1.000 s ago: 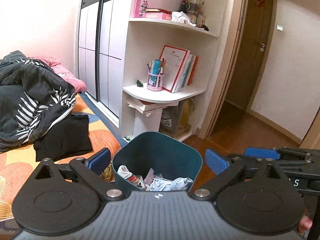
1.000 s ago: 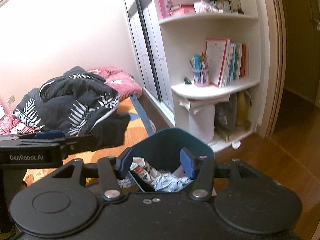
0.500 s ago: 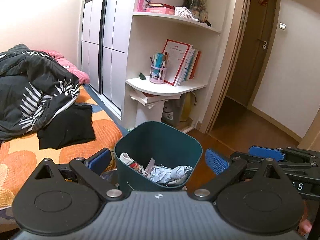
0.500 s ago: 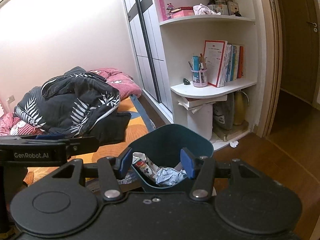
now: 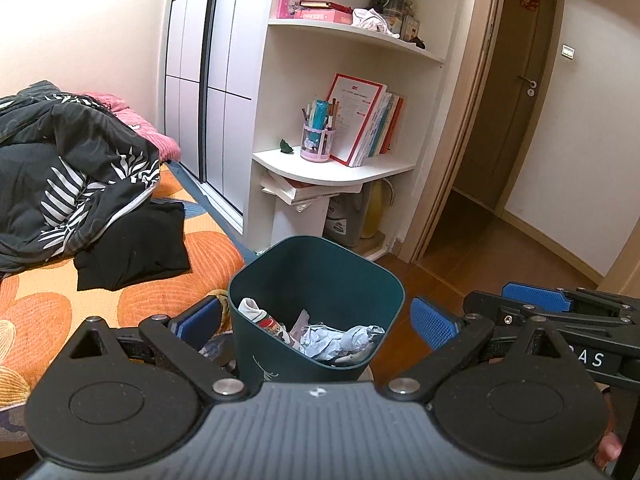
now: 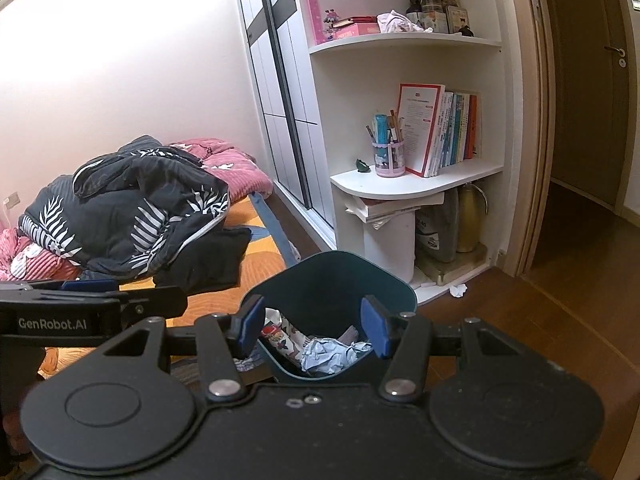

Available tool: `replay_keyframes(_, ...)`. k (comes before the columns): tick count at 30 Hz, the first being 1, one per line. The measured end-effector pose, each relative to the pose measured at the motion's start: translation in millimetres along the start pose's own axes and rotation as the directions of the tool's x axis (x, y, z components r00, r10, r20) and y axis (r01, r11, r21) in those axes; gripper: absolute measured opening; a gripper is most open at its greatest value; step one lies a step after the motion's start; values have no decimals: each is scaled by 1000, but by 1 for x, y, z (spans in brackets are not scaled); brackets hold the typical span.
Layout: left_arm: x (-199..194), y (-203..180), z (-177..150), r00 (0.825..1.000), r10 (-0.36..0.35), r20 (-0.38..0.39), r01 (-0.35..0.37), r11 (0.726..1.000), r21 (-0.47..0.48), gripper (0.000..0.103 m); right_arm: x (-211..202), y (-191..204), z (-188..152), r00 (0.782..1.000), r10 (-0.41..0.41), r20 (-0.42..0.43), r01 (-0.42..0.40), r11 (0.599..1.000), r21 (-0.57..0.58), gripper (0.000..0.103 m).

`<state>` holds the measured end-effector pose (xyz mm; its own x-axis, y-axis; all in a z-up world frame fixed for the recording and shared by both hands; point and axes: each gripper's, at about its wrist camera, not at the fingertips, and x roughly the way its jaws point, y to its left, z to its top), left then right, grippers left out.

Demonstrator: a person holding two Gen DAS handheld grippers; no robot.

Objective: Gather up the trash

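A dark teal trash bin [image 5: 320, 280] stands on the floor by the bed, holding crumpled pale paper [image 5: 340, 340] and a printed wrapper. My left gripper [image 5: 316, 320] is open wide; the bin shows between its blue pads without touching them. My right gripper [image 6: 312, 330] is open about halfway, with nothing between its pads, and the bin [image 6: 332, 280] lies just beyond them. The two grippers sit side by side behind the bin; a blue pad [image 5: 536, 297] of the right one shows in the left wrist view. A small white paper scrap [image 6: 458, 290] lies on the floor by the shelf base.
A bed [image 5: 48, 300] with an orange sheet, a dark leaf-print quilt [image 5: 72, 176] and black clothes [image 5: 132, 244] is on the left. White corner shelves [image 5: 332, 164] with books and a pen cup stand behind the bin. An open doorway [image 5: 500, 200] and wooden floor are on the right.
Both views have drifted only slightly. The bin and both grippers' jaws stand as they did before.
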<state>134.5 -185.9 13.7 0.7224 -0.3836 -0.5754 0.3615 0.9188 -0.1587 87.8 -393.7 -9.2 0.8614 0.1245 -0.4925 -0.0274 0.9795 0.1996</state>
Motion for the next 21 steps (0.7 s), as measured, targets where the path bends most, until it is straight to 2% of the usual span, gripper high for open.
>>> replay_keyframes(21,0,-2,-3,1000,4,-9,-4,1000,10,101,-2,3,0,1000,-6,-6,6,1000,18,54)
